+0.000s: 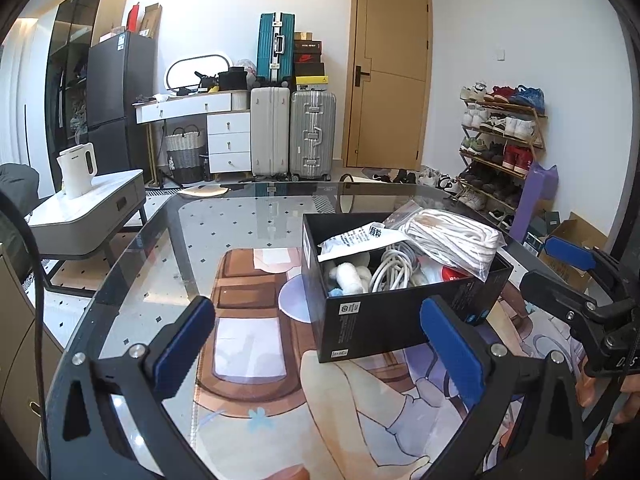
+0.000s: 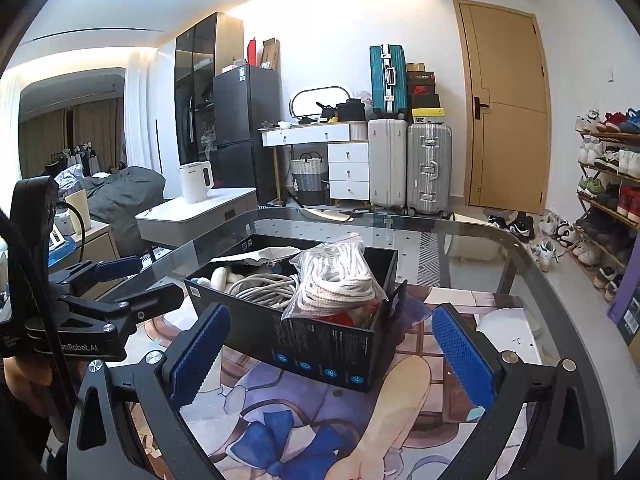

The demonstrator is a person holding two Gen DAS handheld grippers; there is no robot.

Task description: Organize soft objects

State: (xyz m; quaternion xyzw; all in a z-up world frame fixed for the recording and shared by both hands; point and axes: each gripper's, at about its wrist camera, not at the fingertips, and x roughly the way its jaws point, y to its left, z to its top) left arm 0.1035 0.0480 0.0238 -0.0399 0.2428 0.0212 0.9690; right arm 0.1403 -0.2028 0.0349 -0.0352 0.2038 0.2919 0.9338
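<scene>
Through the left wrist camera, your left gripper was spread wide with nothing between its blue pads, hovering over the near part of the glass tabletop. Just ahead of its right-hand finger sat the black box, resting on the illustrated mat towards the right side of the tabletop. Inside the box you had a clear bag of white rope leaning over the right rim, a coil of white cable in the middle, a white plush item at the left end, and a flat white printed packet lying across the far-left corner. Your right gripper showed at the right edge of that view, beside the box's right corner; from there I could not tell how far it was parted. Through the right wrist camera, your right gripper was also wide apart and empty, its fingers framing the near wall of the black box without touching it. The bag of white rope stood up above the near rim, with the white cable to its left and the plush item further left. Your left gripper came in from the left, near the box's left corner, its two fingers visibly apart and holding nothing.
</scene>
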